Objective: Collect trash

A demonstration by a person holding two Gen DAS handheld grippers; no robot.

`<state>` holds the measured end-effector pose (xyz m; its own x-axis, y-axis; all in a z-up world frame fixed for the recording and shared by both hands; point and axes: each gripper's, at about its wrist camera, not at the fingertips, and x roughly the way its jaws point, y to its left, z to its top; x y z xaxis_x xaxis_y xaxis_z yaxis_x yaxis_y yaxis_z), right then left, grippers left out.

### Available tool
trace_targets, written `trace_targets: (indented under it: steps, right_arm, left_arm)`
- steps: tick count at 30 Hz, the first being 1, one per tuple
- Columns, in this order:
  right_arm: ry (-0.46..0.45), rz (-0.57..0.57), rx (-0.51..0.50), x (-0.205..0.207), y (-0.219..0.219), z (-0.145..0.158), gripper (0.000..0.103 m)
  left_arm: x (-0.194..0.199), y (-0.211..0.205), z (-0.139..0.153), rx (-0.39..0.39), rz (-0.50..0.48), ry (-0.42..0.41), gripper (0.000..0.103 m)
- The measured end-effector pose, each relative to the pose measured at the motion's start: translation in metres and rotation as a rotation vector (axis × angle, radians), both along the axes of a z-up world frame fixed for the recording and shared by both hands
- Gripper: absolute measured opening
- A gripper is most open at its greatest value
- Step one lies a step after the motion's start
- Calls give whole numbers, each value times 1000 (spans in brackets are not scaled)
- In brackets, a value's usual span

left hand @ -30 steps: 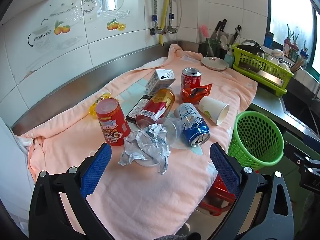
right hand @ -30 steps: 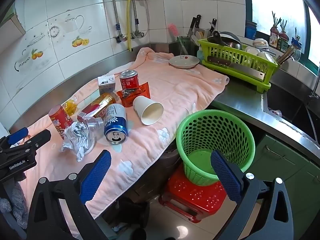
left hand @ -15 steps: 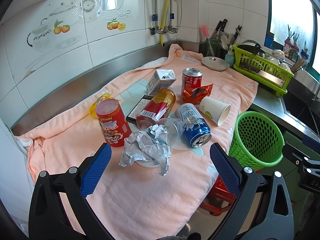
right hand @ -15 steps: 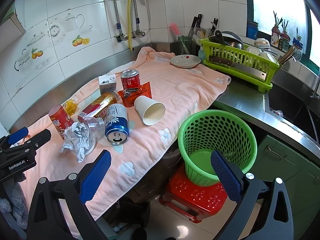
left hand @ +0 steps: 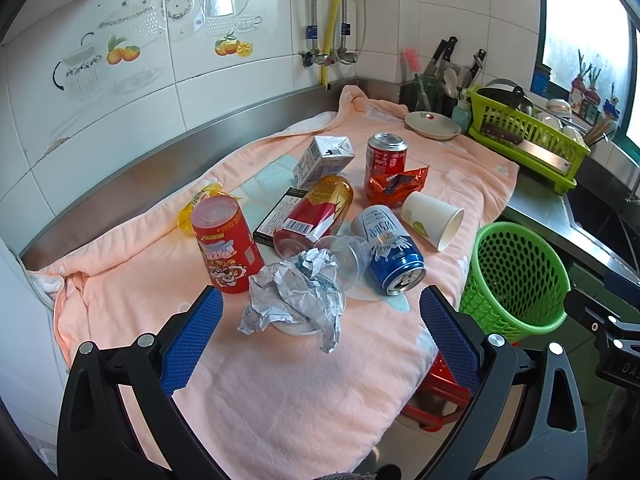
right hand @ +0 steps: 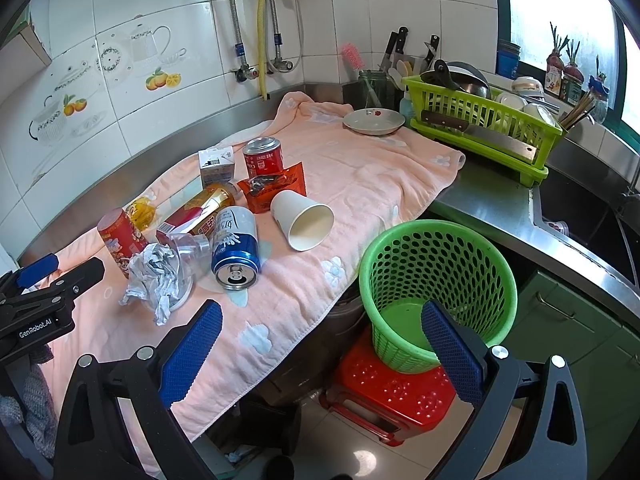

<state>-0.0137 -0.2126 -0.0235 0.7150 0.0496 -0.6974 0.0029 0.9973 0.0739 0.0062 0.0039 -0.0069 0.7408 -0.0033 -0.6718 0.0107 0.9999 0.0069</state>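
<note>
Trash lies on a pink towel (left hand: 280, 380): a crumpled paper ball (left hand: 294, 296) on a clear plastic cup (left hand: 348, 254), a red snack tube (left hand: 226, 250), a blue can (left hand: 390, 254), a gold can (left hand: 316, 212), a red cola can (left hand: 385, 158), an orange wrapper (left hand: 394, 186), a white paper cup (left hand: 432, 220) and a milk carton (left hand: 322, 158). My left gripper (left hand: 320, 332) is open, just short of the paper ball. My right gripper (right hand: 320, 348) is open, off the counter edge beside the green basket (right hand: 436, 280).
The green basket stands on a red stool (right hand: 392, 396) by the counter. A green dish rack (right hand: 480, 120), a plate (right hand: 374, 121) and a knife holder (right hand: 394, 64) sit at the back. A sink (right hand: 580, 216) lies to the right.
Both grippers have crept slightly forward; everything on the towel stays where it was.
</note>
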Motion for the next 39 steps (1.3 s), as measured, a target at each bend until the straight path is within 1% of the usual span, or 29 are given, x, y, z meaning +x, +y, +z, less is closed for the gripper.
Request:
trace_targets:
  steps: [17, 26, 31, 35, 39]
  right_arm:
    - [3, 1, 3, 5, 1, -2, 97]
    - [7, 3, 5, 7, 3, -3, 97]
    - [10, 3, 2, 8, 7, -6, 97]
    - [14, 11, 11, 8, 8, -9, 97]
    - [27, 14, 16, 11, 11, -13, 97]
  left_arm:
    - [5, -1, 0, -2, 0, 2, 97]
    - [9, 5, -8, -6, 13, 10, 97]
    - [13, 23, -12, -27, 41, 26, 97]
    - [21, 38, -22, -47, 71, 48, 96]
    - [32, 45, -31, -63, 56, 64, 92]
